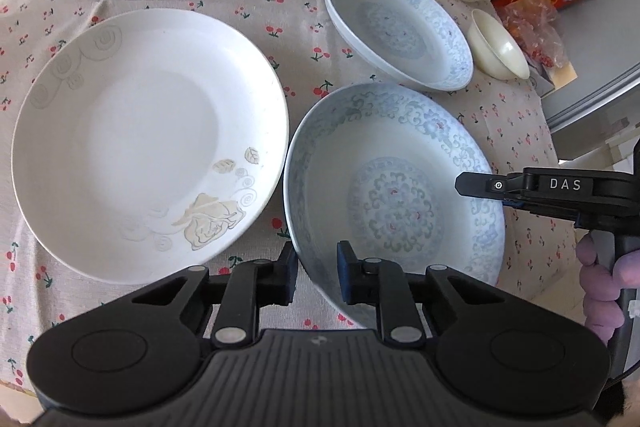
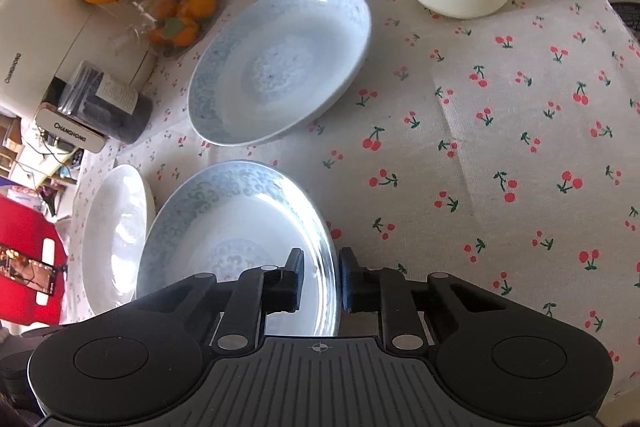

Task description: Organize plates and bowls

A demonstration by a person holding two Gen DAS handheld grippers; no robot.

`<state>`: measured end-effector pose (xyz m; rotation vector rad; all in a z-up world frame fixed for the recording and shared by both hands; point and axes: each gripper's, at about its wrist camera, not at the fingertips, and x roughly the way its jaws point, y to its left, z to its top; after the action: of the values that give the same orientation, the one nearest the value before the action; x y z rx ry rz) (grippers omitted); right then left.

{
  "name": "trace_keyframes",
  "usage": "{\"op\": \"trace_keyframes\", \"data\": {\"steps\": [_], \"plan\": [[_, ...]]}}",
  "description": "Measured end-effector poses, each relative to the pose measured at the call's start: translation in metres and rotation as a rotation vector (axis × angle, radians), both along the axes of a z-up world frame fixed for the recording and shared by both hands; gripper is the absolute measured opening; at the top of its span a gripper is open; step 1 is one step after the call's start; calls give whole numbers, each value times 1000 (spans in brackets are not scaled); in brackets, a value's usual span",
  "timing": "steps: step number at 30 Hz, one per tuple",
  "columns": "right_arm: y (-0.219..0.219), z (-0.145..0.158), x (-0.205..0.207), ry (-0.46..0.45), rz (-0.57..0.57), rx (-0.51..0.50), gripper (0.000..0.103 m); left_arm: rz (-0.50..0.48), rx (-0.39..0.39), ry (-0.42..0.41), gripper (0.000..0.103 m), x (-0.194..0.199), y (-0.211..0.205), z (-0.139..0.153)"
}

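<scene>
Plates are lying on the cherry-print cloth (image 2: 500,99): white plate (image 1: 148,143) leftmost, near blue plate (image 1: 394,195) beside it. Left gripper (image 1: 318,277) is pinching its near rim, right gripper (image 2: 322,281) clamping the opposite rim.

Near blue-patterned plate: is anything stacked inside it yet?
No, the near blue-patterned plate is bare inside, its whole floral centre showing; only the two grippers clamp its rim.

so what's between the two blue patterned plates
Only bare cherry-print tablecloth separates the near blue plate from the far blue plate; the right wrist view shows it best.
</scene>
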<state>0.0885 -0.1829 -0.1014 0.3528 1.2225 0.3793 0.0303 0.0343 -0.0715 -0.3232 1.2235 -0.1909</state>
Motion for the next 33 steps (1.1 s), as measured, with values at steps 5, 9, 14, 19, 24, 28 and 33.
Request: {"op": "trace_keyframes", "data": {"steps": [5, 9, 14, 19, 24, 28, 33], "plan": [[-1, 12, -2, -34, 7, 5, 19, -3, 2, -29, 18, -1, 1, 9], [-4, 18, -3, -45, 3, 15, 19, -7, -6, -50, 19, -2, 1, 16], [-7, 22, -4, -50, -7, 24, 19, -22, -1, -77, 19, -4, 0, 21], [-11, 30, -5, -63, -21, 52, 19, -14, -14, -113, 19, -6, 3, 28], [-10, 37, -1, -83, -27, 65, 19, 2, -2, -158, 18, -4, 3, 34], [-10, 35, 5, -79, -44, 59, 19, 16, 9, -183, 18, 3, 0, 37], [-16, 38, 16, -84, -78, 71, 19, 25, 13, -203, 18, 15, -5, 39]]}}
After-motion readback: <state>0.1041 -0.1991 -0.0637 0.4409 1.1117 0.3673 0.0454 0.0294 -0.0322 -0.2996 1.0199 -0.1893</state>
